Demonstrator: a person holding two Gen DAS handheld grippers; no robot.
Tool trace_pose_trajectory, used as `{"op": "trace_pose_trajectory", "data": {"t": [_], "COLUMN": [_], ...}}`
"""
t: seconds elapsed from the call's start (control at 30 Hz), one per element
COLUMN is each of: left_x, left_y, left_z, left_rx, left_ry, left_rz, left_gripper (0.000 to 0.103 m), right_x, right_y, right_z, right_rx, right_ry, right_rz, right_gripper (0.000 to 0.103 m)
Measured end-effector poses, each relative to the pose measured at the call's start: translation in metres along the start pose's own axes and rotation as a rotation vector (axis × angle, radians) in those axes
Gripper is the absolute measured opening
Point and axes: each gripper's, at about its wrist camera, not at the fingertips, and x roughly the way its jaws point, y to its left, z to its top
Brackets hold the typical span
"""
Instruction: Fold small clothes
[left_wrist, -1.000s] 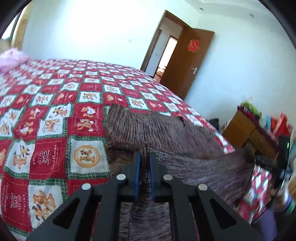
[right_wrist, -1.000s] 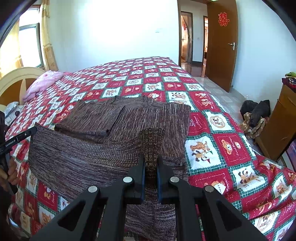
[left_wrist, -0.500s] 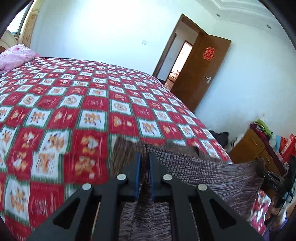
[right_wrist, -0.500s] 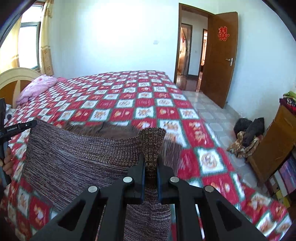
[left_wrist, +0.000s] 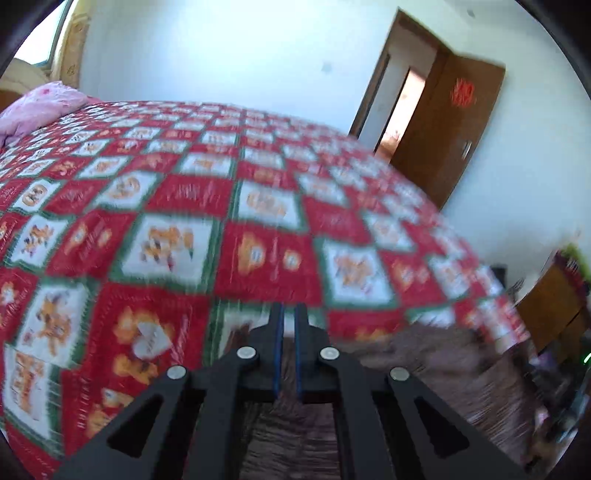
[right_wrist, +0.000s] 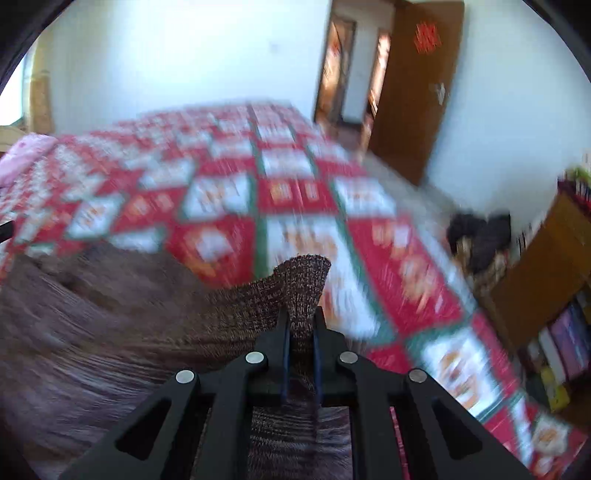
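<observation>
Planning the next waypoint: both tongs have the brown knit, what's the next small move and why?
Probably carry it forward and lower onto the quilt. Left tongs and right tongs both pinch the sweater, which hangs off the bed's near edge, unfolded.

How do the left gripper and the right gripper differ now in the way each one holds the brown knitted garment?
The right gripper pinches a corner of the brown knitted garment that stands up above its fingertips; at the left gripper no cloth rises above the tips, it only shows between and below them. The right gripper's jaws stand wider apart on thicker cloth; the left gripper's are nearly together. Both are shut on the garment above the red patterned bedspread.
</observation>
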Motion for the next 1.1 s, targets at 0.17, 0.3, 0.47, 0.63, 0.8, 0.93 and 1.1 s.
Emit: {"op": "trace_pose_trajectory", "data": {"t": [0.17,0.3,0.47,0.63,0.8,0.93,1.1], "left_x": [0.011,-0.008,-0.027,-0.011,-0.007,-0.006,0.003], "left_y": [0.025,0.029,0.009,-0.014,-0.008,-0.013,-0.012], "left_z": [0.004,0.007,0.000,-0.005,-0.004,-0.010,-0.014], "left_rx": [-0.128,-0.104,0.102,0.213,0.169,0.229,0.215], "left_ry": [0.093,0.141,0.174,0.225,0.210,0.204,0.201], "left_rz": [-0.116,-0.200,-0.230,-0.169,-0.076,-0.040,-0.059], "left_gripper": [0.008,0.009,0.023,0.044,0.051,0.066,0.032], "right_x": [-0.001,-0.004,0.000,0.000,0.000,0.001,0.002], "right_y": [0.007,0.002,-0.005,-0.003,-0.007,-0.009,-0.013], "right_z": [-0.003,-0.005,-0.003,-0.003,-0.003,-0.003,-0.003], "right_rx": [-0.043,-0.025,0.021,0.022,0.046,0.060,0.080], "right_ry": [0.007,-0.007,-0.012,-0.014,-0.012,-0.009,-0.005], "right_rz": [-0.043,-0.019,0.031,0.032,0.057,0.073,0.095], "right_gripper": [0.011,0.013,0.013,0.013,0.013,0.013,0.013]}}
